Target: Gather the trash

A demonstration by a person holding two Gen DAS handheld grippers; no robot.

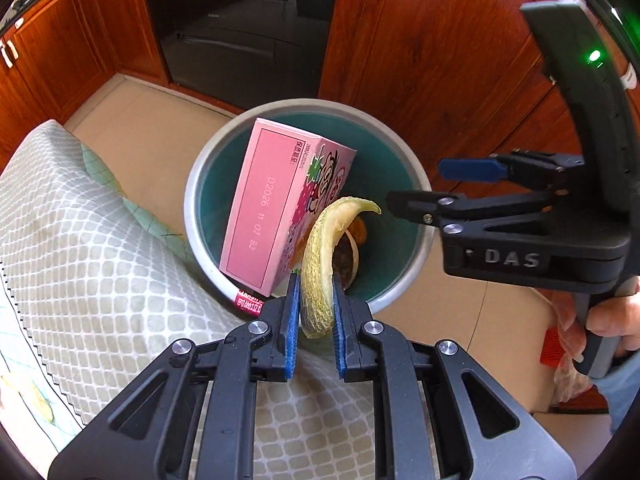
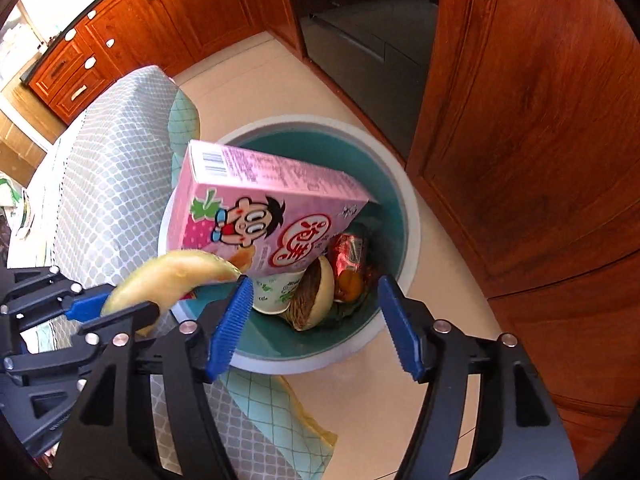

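Melon rind [image 1: 318,264] is clamped in left gripper [image 1: 316,320] above bin [image 1: 400,152]; right gripper [image 2: 316,324] gapes empty. Pink carton [image 2: 256,204] is propped on the rim; a released rind could glance off it onto the floor.

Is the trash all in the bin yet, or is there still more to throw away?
Mostly. Done: the pink box leans inside the bin, with a paper cup, a red wrapper and food scraps. In hand: the left gripper is shut on a melon rind over the bin's edge. The right gripper is open and empty. Left: dropping that rind. No other loose trash shows.
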